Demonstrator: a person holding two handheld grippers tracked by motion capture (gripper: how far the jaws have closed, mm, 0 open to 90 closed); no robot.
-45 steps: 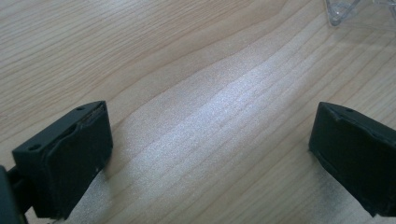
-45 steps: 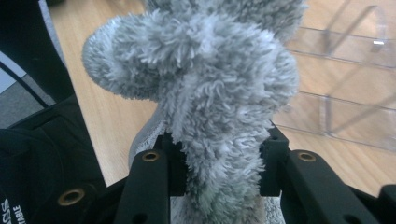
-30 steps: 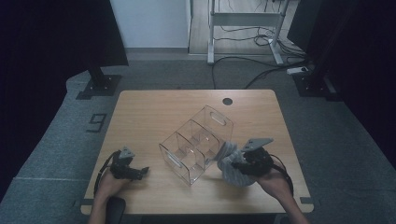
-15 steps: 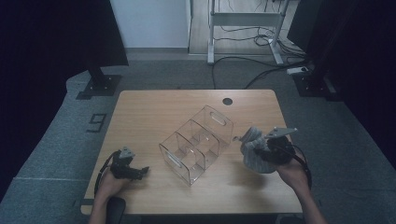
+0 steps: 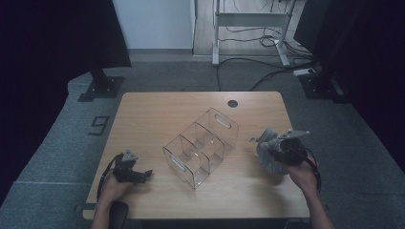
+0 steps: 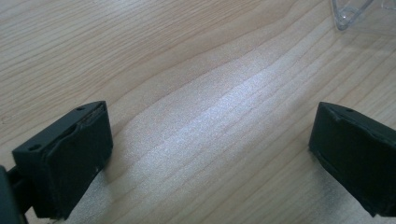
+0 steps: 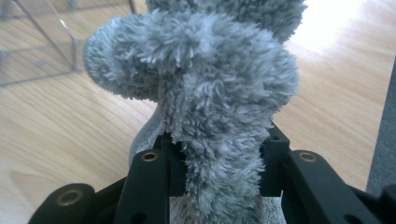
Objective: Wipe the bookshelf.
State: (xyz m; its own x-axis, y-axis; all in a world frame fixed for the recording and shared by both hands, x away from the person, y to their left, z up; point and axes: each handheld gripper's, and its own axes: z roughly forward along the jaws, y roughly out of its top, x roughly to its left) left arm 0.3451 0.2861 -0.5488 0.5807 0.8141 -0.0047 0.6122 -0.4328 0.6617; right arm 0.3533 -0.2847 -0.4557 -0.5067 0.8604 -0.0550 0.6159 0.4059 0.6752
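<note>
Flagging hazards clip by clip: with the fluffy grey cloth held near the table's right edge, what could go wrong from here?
1. The grey cloth bulges loosely beyond the right gripper, so it might snag or slip.
2. The clear organizer looks light; a brush from the cloth could shift it.
3. Released here, the cloth could slide off the table.

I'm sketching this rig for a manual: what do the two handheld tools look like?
Both are black. The left tool has two blocky, square-ended jaws, a grey plate on top and a black cable looping behind. The right tool carries a grey three-cornered plate; its jaw arms show round brass-coloured inserts.
</note>
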